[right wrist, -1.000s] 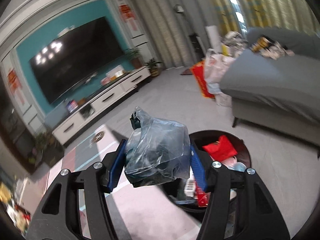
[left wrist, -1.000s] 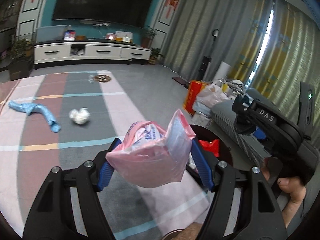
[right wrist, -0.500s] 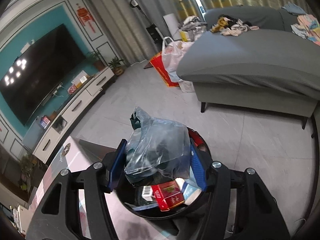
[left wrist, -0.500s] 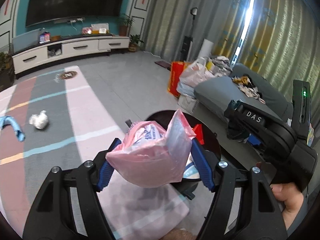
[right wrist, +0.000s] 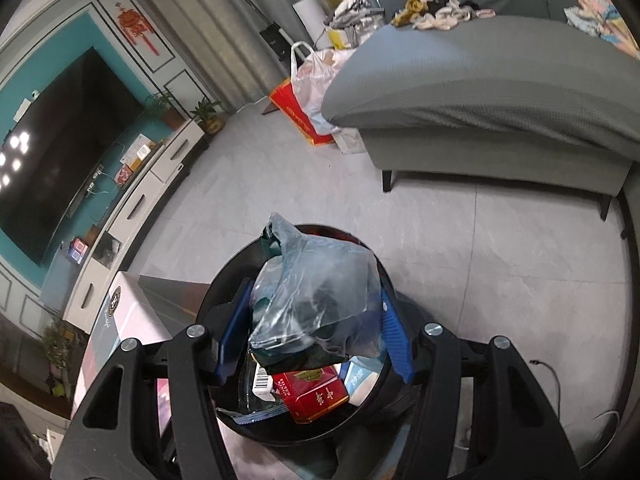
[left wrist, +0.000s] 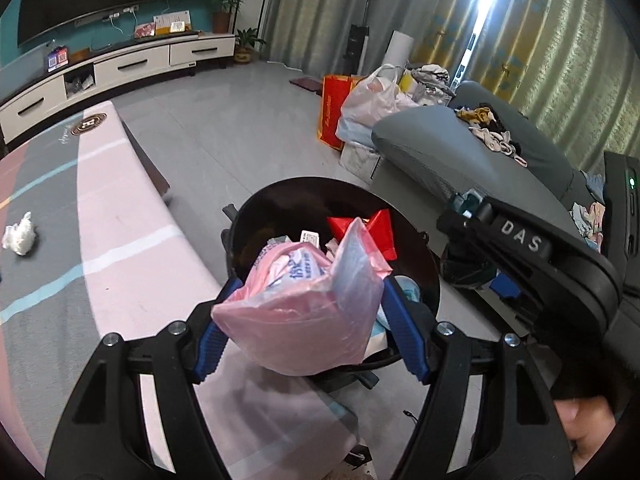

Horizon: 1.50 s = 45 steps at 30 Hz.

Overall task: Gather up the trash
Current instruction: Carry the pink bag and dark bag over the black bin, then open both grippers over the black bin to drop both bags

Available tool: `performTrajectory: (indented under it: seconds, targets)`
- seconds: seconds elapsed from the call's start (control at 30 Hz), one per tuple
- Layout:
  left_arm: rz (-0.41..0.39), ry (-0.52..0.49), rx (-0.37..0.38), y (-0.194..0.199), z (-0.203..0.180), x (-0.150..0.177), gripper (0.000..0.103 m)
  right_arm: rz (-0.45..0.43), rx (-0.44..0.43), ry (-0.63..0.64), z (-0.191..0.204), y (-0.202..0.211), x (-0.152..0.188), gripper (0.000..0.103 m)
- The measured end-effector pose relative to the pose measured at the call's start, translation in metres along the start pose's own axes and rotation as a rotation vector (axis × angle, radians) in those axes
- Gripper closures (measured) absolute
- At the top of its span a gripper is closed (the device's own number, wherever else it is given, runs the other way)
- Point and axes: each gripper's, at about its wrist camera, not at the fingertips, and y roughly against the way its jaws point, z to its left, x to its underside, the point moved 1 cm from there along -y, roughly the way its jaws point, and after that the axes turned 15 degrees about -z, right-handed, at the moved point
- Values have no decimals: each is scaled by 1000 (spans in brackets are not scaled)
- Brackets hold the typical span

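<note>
Grey floor tiles (left wrist: 224, 148) run from the white TV cabinet (left wrist: 132, 60) to a grey sofa (left wrist: 460, 152) heaped with clothes, curtains behind it, in my left wrist view. A low desk with a pink and grey striped top (left wrist: 116, 216) sits at my left, and one crumpled white wad (left wrist: 19, 234) lies on it, not yet collected. My left tongs (left wrist: 308, 328) are clamped on a pink plastic bag (left wrist: 300, 320), squeezed between the blue pads just over the near rim of the round black bin (left wrist: 432, 264). I judge the bag light, soft and slippery: it buckles where the pads (left wrist: 210, 344) bite, so a grip across its bunched middle is best. The bin already holds a red wrapper (left wrist: 380, 228) and paper scraps. My right tongs (left wrist: 472, 220) show at that picture's right edge, with my hand (left wrist: 588, 428) below.

From the right wrist, the same tiles, sofa (right wrist: 480, 92) and dark television (right wrist: 60, 152) surround the bin (right wrist: 224, 288), seen from nearly overhead. My right tongs (right wrist: 316, 332) grip a cloudy grey plastic bag (right wrist: 316, 304) stuffed with dark scraps, directly above the opening. It looks crinkly, limp and light too, likely to slide if pinched by a loose corner. A red carton (right wrist: 316, 396) and a barcoded pack (right wrist: 262, 380) lie beneath it.
</note>
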Motion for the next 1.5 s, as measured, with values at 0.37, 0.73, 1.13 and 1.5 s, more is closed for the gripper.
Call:
performTrajectory:
  seconds: [0.37,0.73,1.13,1.5]
  targets:
    - [87,34,27,-33,-5,8,31,40,18,-12,-5,-12,4,43]
    - [132,53,18,-49,-8,15,29,72,40,-9,-9,-22,7,42]
    - [106,69,42,-39,-14,9,14,82,-1,-18,-6,-22,6,29]
    - [-19,133,-118,24,49,-3,6,62,-4,1,4,-18,8,12]
